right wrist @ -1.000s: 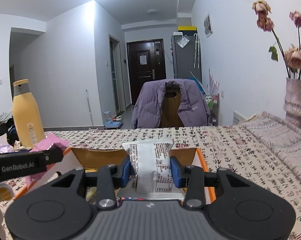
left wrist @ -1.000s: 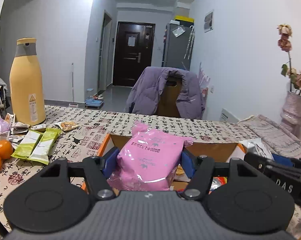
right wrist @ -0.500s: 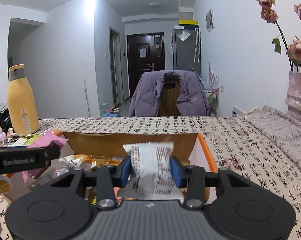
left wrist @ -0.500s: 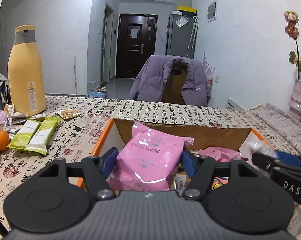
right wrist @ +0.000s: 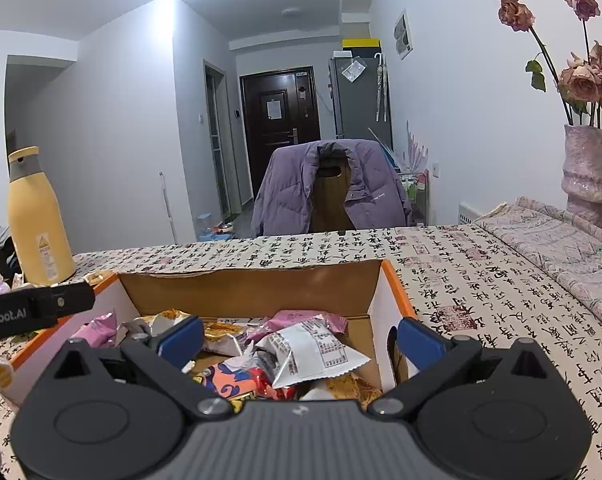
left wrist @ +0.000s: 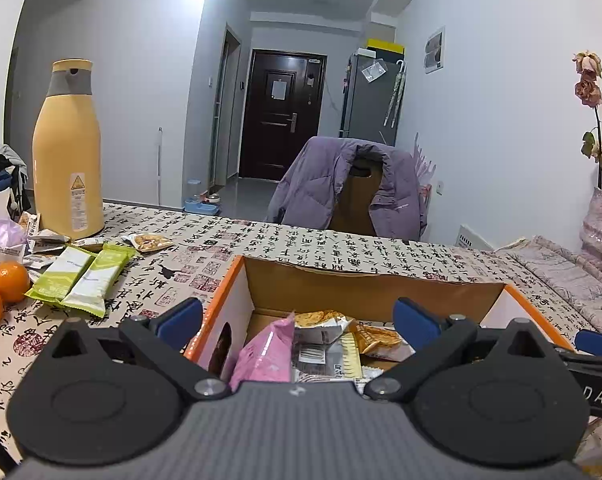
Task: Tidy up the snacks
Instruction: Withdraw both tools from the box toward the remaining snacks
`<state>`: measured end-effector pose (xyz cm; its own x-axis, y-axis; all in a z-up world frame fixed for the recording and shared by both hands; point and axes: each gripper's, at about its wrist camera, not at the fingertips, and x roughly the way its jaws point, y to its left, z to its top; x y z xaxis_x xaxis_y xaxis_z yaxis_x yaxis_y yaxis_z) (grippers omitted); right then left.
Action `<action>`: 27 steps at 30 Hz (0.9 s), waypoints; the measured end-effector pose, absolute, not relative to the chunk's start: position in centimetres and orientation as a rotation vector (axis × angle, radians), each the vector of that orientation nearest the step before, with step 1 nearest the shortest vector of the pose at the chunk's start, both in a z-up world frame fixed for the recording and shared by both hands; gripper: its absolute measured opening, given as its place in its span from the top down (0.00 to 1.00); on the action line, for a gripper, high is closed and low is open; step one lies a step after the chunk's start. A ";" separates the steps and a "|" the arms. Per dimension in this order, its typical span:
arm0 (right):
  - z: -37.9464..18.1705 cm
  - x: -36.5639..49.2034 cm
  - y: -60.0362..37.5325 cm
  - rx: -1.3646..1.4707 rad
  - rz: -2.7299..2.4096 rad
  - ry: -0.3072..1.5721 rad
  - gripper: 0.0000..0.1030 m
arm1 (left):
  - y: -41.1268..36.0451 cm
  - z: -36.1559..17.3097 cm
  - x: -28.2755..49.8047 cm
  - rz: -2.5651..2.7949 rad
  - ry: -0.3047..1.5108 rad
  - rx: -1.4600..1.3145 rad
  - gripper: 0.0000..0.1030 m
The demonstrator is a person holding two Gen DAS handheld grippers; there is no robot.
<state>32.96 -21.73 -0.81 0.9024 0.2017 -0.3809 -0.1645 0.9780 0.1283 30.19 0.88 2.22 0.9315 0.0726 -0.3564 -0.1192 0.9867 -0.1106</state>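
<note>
An orange-rimmed cardboard box (left wrist: 220,289) sits on the patterned tablecloth and holds several snack packets. My left gripper (left wrist: 299,318) hangs over its left side. Its jaws are opening wide, and the pink packet (left wrist: 261,356) lies loose in the box below them, touching neither pad. In the right wrist view my right gripper (right wrist: 301,338) is over the right half of the box (right wrist: 393,280). Its jaws are opening too, and the white packet (right wrist: 317,354) rests tilted on the pile, free of the pads.
Left of the box lie two green packets (left wrist: 81,280), small wrappers, two oranges (left wrist: 9,282) and a tall yellow bottle (left wrist: 67,160). A chair with a purple jacket (left wrist: 349,188) stands behind the table. A vase of dried roses (right wrist: 587,168) and a folded cloth (right wrist: 561,240) are at the right.
Both grippers went from shut on their packets to wide open. The pink packet and the white packet dropped out of the jaws into the box.
</note>
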 end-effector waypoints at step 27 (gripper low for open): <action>1.5 24.9 -23.0 0.030 0.208 0.417 0.00 | 0.9 4.4 22.4 0.143 0.409 -0.149 0.00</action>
<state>24.89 -23.02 1.48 0.8933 0.2066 -0.3993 -0.1945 0.9783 0.0711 22.37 0.88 4.40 0.9077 0.1080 -0.4055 -0.1677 0.9791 -0.1147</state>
